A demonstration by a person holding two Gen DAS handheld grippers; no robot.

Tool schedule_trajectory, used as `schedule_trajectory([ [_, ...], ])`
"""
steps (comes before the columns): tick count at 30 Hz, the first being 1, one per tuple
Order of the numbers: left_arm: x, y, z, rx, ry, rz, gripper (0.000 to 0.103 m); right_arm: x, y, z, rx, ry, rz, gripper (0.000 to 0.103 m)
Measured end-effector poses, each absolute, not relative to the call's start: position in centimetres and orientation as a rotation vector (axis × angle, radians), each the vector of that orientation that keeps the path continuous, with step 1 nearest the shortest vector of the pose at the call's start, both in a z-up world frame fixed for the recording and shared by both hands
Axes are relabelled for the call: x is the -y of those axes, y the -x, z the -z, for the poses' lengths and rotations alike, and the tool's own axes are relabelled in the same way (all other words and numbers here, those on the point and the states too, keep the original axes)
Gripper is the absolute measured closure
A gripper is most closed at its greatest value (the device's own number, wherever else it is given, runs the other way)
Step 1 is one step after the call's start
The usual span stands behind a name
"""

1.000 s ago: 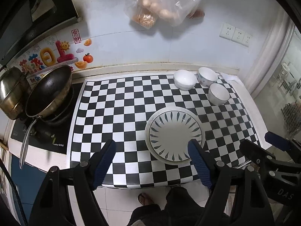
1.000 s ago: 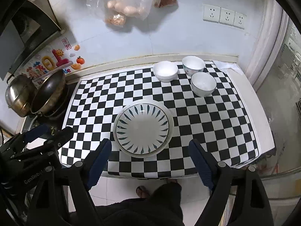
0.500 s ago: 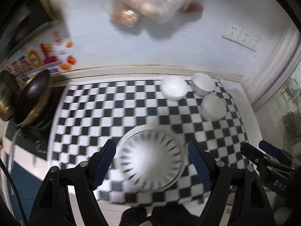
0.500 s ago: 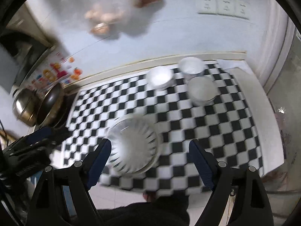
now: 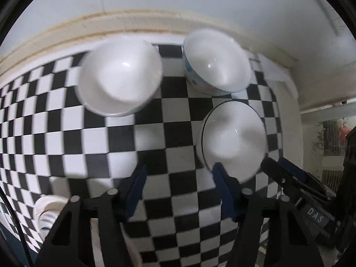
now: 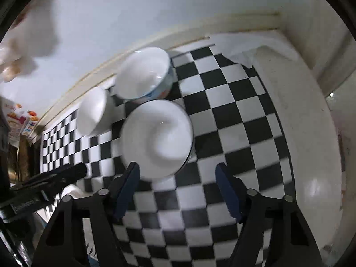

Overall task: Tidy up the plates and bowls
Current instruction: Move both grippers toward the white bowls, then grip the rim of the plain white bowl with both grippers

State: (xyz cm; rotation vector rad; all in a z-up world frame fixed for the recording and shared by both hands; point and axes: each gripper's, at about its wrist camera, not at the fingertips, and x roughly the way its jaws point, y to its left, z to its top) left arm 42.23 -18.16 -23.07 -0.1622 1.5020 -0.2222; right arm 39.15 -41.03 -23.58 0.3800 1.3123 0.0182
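Checkered counter [image 5: 178, 115] carries three bowls [image 5: 120, 77] and a plate [image 5: 47, 211]

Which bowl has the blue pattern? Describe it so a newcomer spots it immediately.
Start from the checkered counter mat and go to its far edge by the wall, where three bowls cluster. The patterned bowl is the one farthest back, touching or nearly touching the dark-rimmed bowl, with the plain white bowl beside it. Only it has a blue rim line and blue markings on its outer wall.

Dim indoor light, motion blur throughout — fisheye bending, dark vignetted corners
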Motion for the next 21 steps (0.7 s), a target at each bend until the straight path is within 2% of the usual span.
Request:
schedule_trajectory([
  [4,17.3,-42.8,22.1,-1.472,0.197,0.177,0.053,41.7,-41.5,26.1,-1.375,-0.391,-0.022,0.038],
  [9,11.1,-44.3,18.4,-1.371,0.307,0.071,0.053,40.5,-44.6,23.3,-1.34,-0.44,-0.18,0.038],
  [14,6.3,-47.4,20.3,-1.411,0.437,-0.014,0.053,34.4,-51.6,22.3,-1.378,-0.378,-0.345,0.039],
  [19,5.0,-48.7,23.3,-1.479,0.515,-0.018,0.053,28.3,-59.5,23.9,-1.459,-0.196,-0.416,0.051],
  [21,5.1,-48.9,24.6,-1.506,0.532,-0.011,0.053,26.2,-61.7,25.2,-1.498,-0.109,-0.424,0.06],
])
